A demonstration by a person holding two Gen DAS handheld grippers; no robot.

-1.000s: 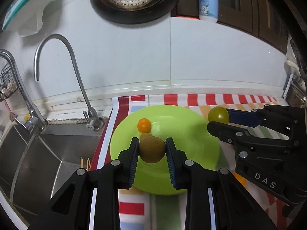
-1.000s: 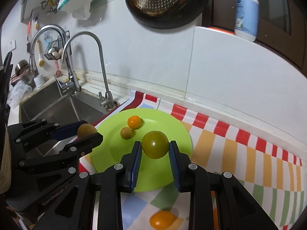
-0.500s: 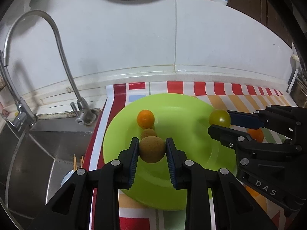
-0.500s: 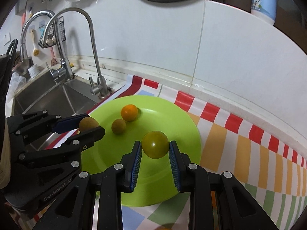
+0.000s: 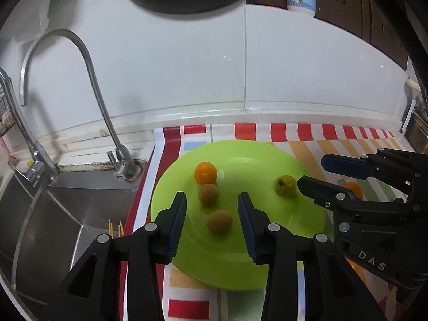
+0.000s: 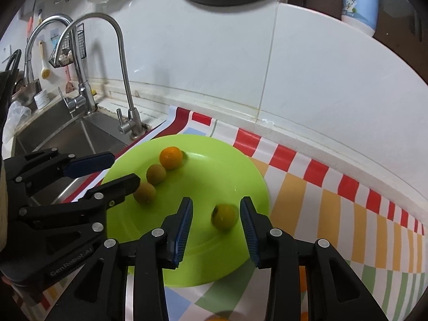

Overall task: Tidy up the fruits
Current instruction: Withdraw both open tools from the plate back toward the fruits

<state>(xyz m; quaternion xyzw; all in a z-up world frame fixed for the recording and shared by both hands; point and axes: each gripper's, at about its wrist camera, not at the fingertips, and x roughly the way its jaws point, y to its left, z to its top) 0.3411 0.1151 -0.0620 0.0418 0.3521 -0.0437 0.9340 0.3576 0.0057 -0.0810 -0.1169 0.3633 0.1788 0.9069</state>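
Both fruits that were clamped half a second ago now lie loose on the green plate. Left gripper has its jaws spread wide, with a rough brown fruit resting on the plate between them and touching neither pad. Right gripper likewise stands with jaws apart around the yellow-green fruit, smooth-skinned with a dark stem spot, slightly blurred.

A second brown fruit sits just behind the first, and a small orange is just beyond that, the three forming a short line on the plate's left half. Across the plate the yellow-green fruit lies alone near the right rim, well apart from them.

On its left the plate reaches nearly to the edge of the striped cloth beside the sink, where a tap rises close by. Another orange fruit lies on the cloth off the plate's right rim, partly hidden behind the right gripper. Toward the wall a strip of cloth on the counter is bare.
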